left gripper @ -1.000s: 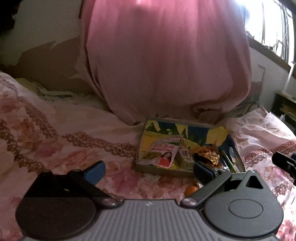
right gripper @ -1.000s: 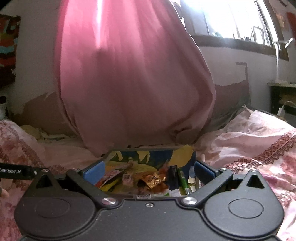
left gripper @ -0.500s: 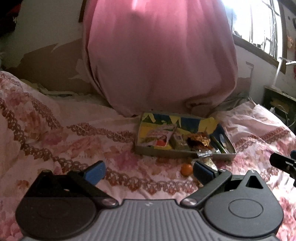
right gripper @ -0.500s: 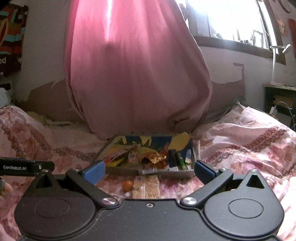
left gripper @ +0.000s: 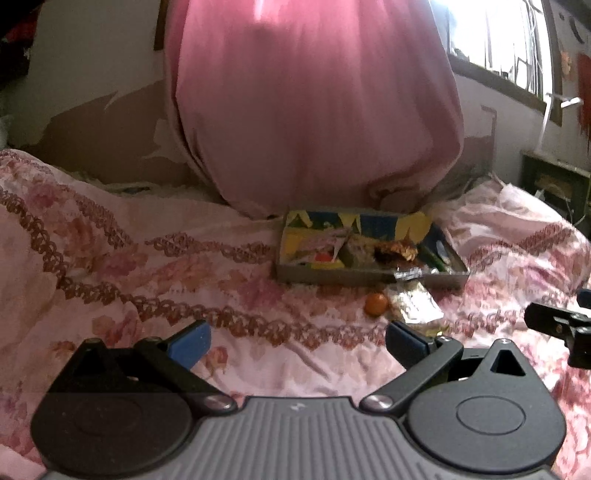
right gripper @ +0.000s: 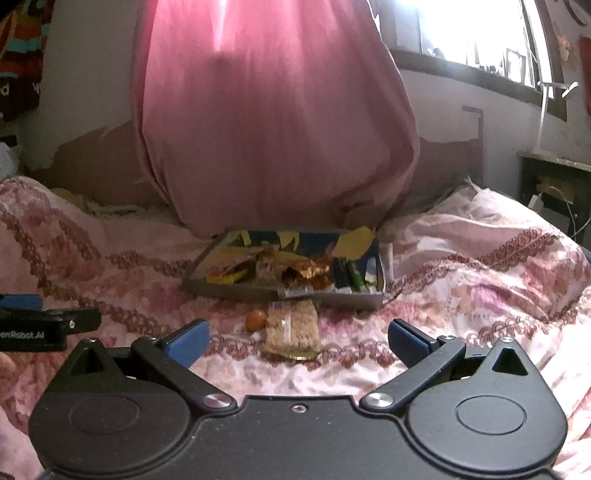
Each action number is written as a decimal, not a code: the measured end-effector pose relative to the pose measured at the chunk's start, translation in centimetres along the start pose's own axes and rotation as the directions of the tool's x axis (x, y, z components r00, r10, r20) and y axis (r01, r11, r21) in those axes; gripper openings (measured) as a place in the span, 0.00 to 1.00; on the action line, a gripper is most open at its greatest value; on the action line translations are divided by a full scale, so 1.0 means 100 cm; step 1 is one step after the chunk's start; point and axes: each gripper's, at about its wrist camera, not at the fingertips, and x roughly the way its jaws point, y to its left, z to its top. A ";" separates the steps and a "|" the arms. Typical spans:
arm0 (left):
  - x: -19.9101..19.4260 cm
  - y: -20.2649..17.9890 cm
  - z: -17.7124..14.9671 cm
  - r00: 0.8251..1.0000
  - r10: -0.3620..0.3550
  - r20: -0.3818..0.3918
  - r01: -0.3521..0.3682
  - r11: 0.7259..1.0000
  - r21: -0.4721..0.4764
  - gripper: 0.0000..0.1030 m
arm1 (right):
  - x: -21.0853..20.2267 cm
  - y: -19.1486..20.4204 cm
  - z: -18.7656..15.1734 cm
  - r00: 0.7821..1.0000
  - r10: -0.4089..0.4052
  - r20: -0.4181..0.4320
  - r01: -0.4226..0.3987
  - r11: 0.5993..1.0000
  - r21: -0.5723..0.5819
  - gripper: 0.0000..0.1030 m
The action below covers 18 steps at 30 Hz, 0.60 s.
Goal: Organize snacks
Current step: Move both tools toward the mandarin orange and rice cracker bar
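Observation:
A shallow cardboard tray [left gripper: 332, 275] [right gripper: 236, 291] with a colourful lining lies on the bed and holds several snack packets. Just in front of it lie a small orange round snack [left gripper: 376, 303] [right gripper: 255, 319] and a clear packet of biscuits [left gripper: 415, 304] [right gripper: 293, 326]. My left gripper [left gripper: 295, 341] is open and empty, well back from the tray. My right gripper [right gripper: 295, 339] is also open and empty, with the biscuit packet ahead between its fingers but apart from them. The right gripper's edge [left gripper: 557, 325] shows in the left wrist view.
A pink floral bedspread [left gripper: 147, 266] covers the bed. A large pink cloth bundle [right gripper: 273, 122] hangs behind the tray. A dark bedside table [right gripper: 554, 184] stands at the right under a bright window [right gripper: 472, 33]. The left gripper's side [right gripper: 37, 325] shows at the left.
Both grippers have drawn back from the tray, which now looks smaller and farther away. The orange snack and the biscuit packet have come into view in front of it.

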 end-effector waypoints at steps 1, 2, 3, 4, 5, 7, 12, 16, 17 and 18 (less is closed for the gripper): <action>0.001 -0.001 -0.001 1.000 0.006 -0.005 -0.006 1.000 0.007 1.00 | 0.002 0.001 -0.001 1.000 0.000 -0.011 0.000 1.000 -0.001 0.99; 0.002 -0.002 -0.001 1.000 0.010 -0.009 -0.010 1.000 0.014 1.00 | 0.004 0.002 -0.002 1.000 -0.001 -0.020 0.001 1.000 -0.002 0.99; 0.003 -0.002 -0.002 1.000 0.013 -0.015 -0.013 1.000 0.018 1.00 | 0.005 0.002 -0.002 1.000 -0.001 -0.028 0.001 1.000 -0.004 0.99; 0.004 -0.003 -0.002 1.000 0.015 -0.022 -0.015 1.000 0.022 1.00 | 0.006 0.003 -0.003 0.999 -0.003 -0.037 0.002 1.000 -0.007 0.99; 0.006 -0.002 -0.002 0.999 0.017 -0.029 -0.016 1.000 0.022 1.00 | 0.008 0.004 -0.003 0.999 -0.004 -0.044 0.004 1.000 -0.009 0.99; 0.008 -0.001 -0.003 0.999 0.019 -0.043 -0.018 1.000 0.015 1.00 | 0.010 0.005 -0.004 0.998 -0.007 -0.058 0.006 1.000 -0.010 0.99; 0.015 0.002 -0.003 0.997 0.027 -0.075 -0.027 1.000 0.006 1.00 | 0.015 0.005 -0.005 0.997 -0.011 -0.082 0.011 1.000 -0.006 0.99; 0.017 0.003 -0.003 0.996 0.032 -0.082 -0.031 1.000 0.003 1.00 | 0.018 0.004 -0.005 0.995 -0.010 -0.095 0.010 1.000 0.001 0.99; 0.017 0.003 -0.003 0.996 0.031 -0.082 -0.031 1.000 0.003 1.00 | 0.018 0.004 -0.006 0.995 -0.010 -0.098 0.011 1.000 0.001 0.99; 0.017 0.003 -0.003 0.996 0.031 -0.083 -0.030 1.000 0.003 1.00 | 0.019 0.004 -0.006 0.995 -0.010 -0.100 0.010 1.000 0.001 0.99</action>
